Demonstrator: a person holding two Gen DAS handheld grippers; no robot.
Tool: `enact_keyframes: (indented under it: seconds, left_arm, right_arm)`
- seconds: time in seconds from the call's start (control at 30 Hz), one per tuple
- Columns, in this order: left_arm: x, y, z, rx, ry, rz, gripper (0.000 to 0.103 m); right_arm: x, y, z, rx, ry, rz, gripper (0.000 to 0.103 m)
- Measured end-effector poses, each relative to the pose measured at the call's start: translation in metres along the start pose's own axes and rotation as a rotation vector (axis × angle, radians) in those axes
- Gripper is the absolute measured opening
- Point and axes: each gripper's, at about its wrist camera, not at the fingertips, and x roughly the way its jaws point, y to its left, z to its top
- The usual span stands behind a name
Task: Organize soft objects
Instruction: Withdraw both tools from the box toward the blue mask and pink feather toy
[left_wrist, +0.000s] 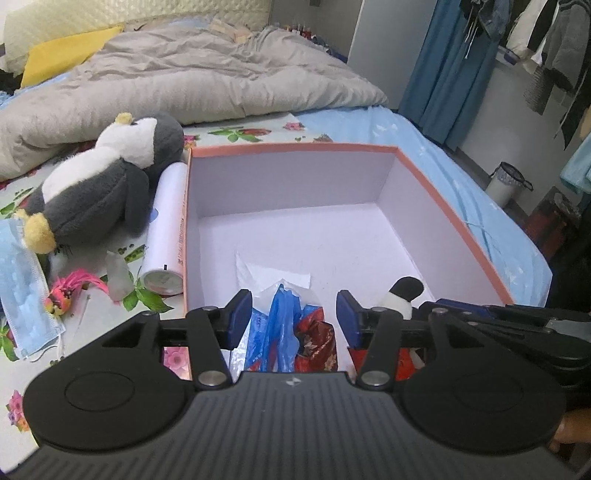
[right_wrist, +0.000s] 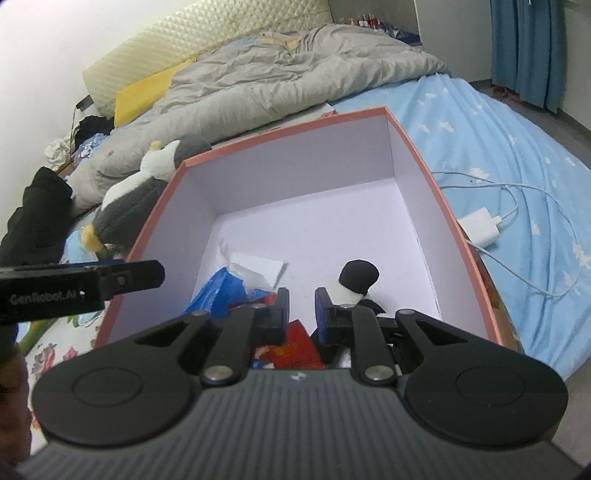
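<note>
An open pink box (left_wrist: 295, 147) with a white inside lies on the bed. In it are a blue plastic bag (left_wrist: 280, 325), a red printed packet (left_wrist: 317, 336), a white paper (left_wrist: 269, 277) and a small black-and-white panda toy (left_wrist: 400, 295). My left gripper (left_wrist: 293, 310) hangs open over the bag, and its pads do not touch it. My right gripper (right_wrist: 302, 306) is shut with nothing between its pads, just left of the panda toy (right_wrist: 354, 284). A large grey-and-white penguin plush (left_wrist: 103, 184) lies outside the box, to its left.
Beside the box's left wall lie a white roll (left_wrist: 166, 229), a blue face mask (left_wrist: 22, 288) and a pink feathered toy (left_wrist: 70, 291). A grey duvet (left_wrist: 203, 74) fills the bed behind. A white charger (right_wrist: 480, 229) with its cable lies right of the box.
</note>
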Motion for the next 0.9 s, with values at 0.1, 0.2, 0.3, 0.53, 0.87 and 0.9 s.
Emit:
enact_keyframes:
  seconds: [0.1, 0.2, 0.3, 0.53, 0.87, 0.9]
  left_arm:
    - [-0.016, -0.002, -0.004, -0.004, -0.023, -0.004, 0.057]
    - [-0.034, -0.005, -0.009, -0.009, -0.045, -0.007, 0.057]
    - [-0.055, -0.006, -0.015, -0.008, -0.068, -0.008, 0.057]
    - [-0.103, -0.01, -0.037, -0.006, -0.12, -0.017, 0.057]
    - [-0.164, -0.007, -0.075, -0.025, -0.179, -0.014, 0.057]
    - [-0.168, -0.006, -0.078, -0.028, -0.183, -0.013, 0.057]
  right_arm:
    - [-0.013, 0.005, -0.002, -0.01, -0.015, 0.003, 0.018]
    - [-0.028, 0.01, -0.006, -0.019, -0.033, 0.006, 0.018]
    - [-0.044, 0.016, -0.01, -0.023, -0.053, 0.011, 0.018]
    - [-0.08, 0.034, -0.027, -0.033, -0.1, 0.023, 0.018]
    - [-0.12, 0.056, -0.052, -0.062, -0.144, 0.04, 0.018]
    - [-0.123, 0.058, -0.055, -0.066, -0.147, 0.042, 0.018]
